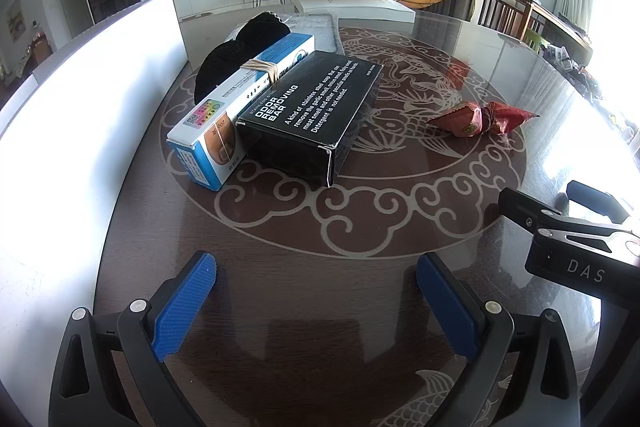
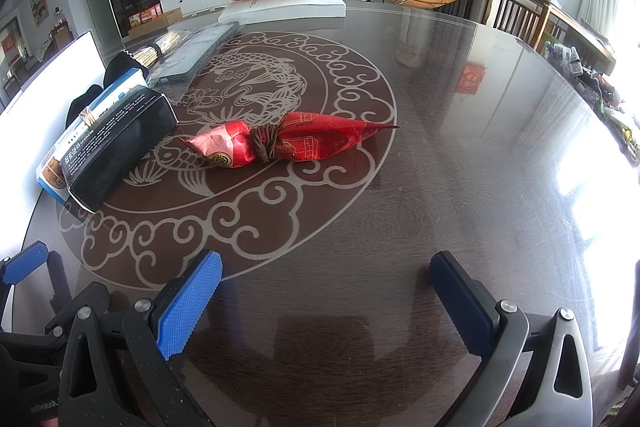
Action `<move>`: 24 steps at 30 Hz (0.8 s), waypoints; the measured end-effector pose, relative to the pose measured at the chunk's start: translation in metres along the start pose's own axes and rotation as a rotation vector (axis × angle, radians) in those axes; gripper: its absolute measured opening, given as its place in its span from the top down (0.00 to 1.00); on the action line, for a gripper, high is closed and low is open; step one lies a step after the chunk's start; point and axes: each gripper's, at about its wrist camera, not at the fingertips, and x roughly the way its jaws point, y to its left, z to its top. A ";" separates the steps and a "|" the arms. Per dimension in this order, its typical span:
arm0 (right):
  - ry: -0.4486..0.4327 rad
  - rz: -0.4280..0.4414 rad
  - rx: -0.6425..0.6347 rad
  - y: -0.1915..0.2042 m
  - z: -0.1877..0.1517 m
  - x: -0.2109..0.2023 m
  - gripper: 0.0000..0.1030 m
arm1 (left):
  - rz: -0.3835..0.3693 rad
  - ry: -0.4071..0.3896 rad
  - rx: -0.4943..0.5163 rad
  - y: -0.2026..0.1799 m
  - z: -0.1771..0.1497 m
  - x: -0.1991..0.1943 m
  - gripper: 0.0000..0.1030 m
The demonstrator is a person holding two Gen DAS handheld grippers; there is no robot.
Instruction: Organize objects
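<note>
A black box (image 1: 316, 115) printed "ODOR REMOVING BAR" lies on the round table, beside a blue and white box (image 1: 244, 99) bound with a rubber band. A black cloth item (image 1: 240, 55) lies behind them. A red wrapped packet (image 1: 484, 119) tied with brown cord lies to the right. In the right wrist view the packet (image 2: 288, 143) is at centre, with the black box (image 2: 120, 147) to its left. My left gripper (image 1: 316, 303) is open and empty, near the table's front. My right gripper (image 2: 324, 303) is open and empty, short of the packet.
A white panel (image 1: 100, 87) stands along the table's left side. A clear plastic pack (image 2: 200, 47) and a bundle of sticks (image 2: 156, 51) lie behind the boxes. White books (image 2: 284, 3) sit at the far edge. The right gripper's body (image 1: 580, 243) shows at the right.
</note>
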 end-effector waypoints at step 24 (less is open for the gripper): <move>0.000 0.000 0.000 0.000 0.000 0.000 0.00 | -0.005 0.003 0.007 -0.002 0.001 -0.001 0.00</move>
